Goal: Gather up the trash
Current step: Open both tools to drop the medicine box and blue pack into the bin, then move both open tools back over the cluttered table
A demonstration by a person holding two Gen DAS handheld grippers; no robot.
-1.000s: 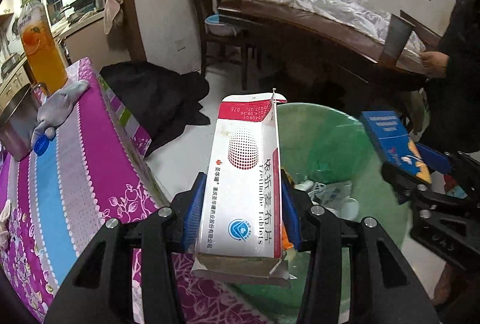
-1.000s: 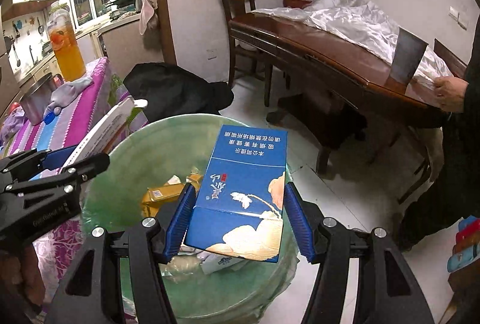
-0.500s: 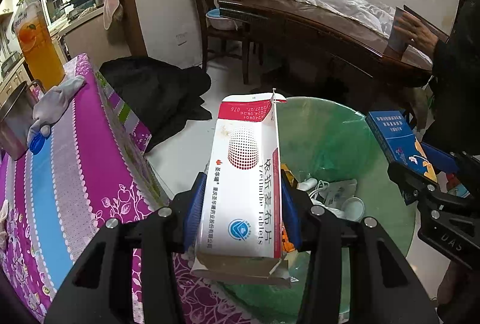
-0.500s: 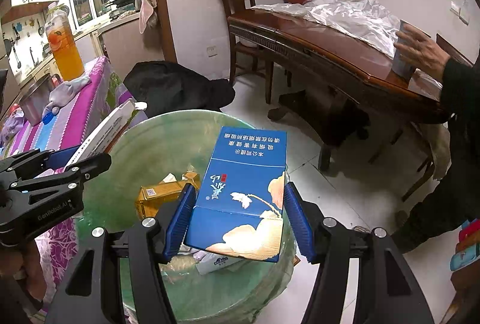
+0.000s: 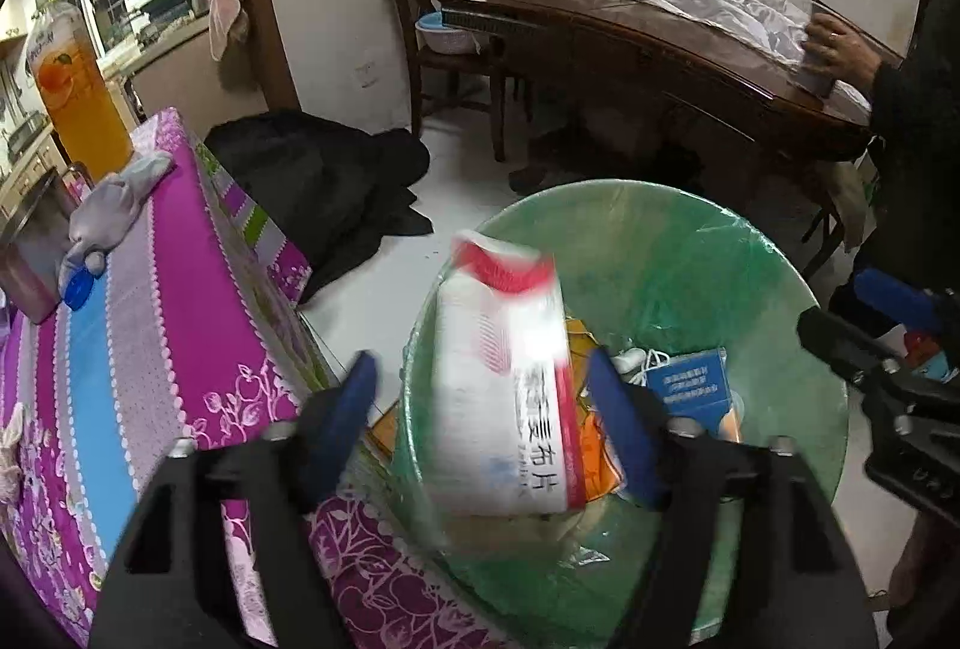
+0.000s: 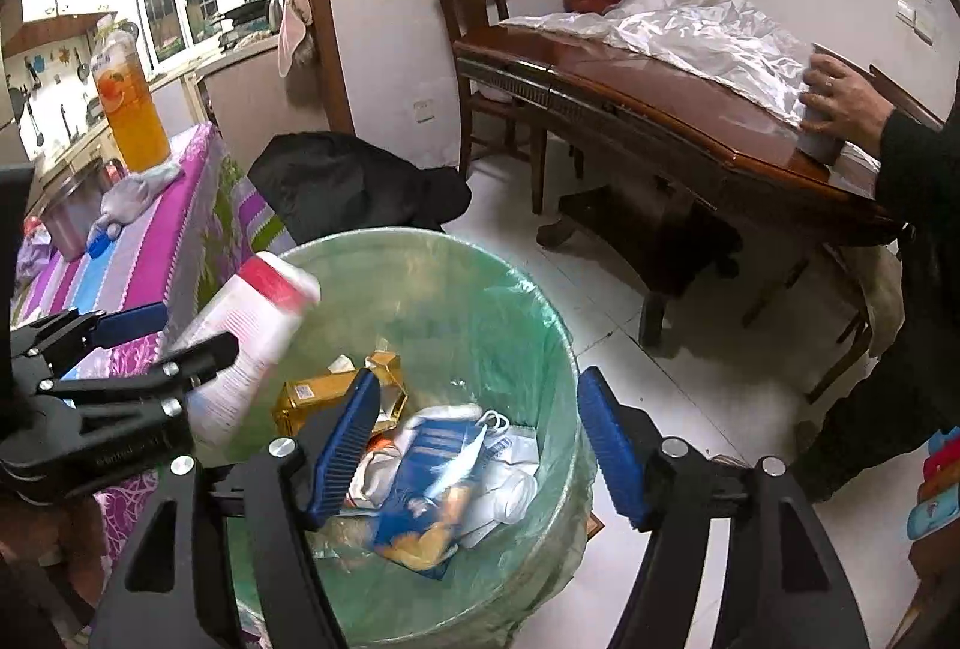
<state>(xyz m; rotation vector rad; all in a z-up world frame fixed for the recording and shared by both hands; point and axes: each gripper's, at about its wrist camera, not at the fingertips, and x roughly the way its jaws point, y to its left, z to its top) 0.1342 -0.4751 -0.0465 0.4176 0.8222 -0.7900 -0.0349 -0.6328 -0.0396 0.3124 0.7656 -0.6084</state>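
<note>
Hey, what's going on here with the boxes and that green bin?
Someone is dumping trash with two handheld grippers. Both are open over the green-lined bin. The left gripper has let go of the white and red medicine box, which is blurred and dropping at the bin's near edge. The right gripper is empty, and the blue box lies in the bin on the other trash.

Two boxes (image 5: 507,385) (image 6: 429,493), one bin (image 6: 540,325), two grippers (image 5: 480,421) (image 6: 480,445)
</note>
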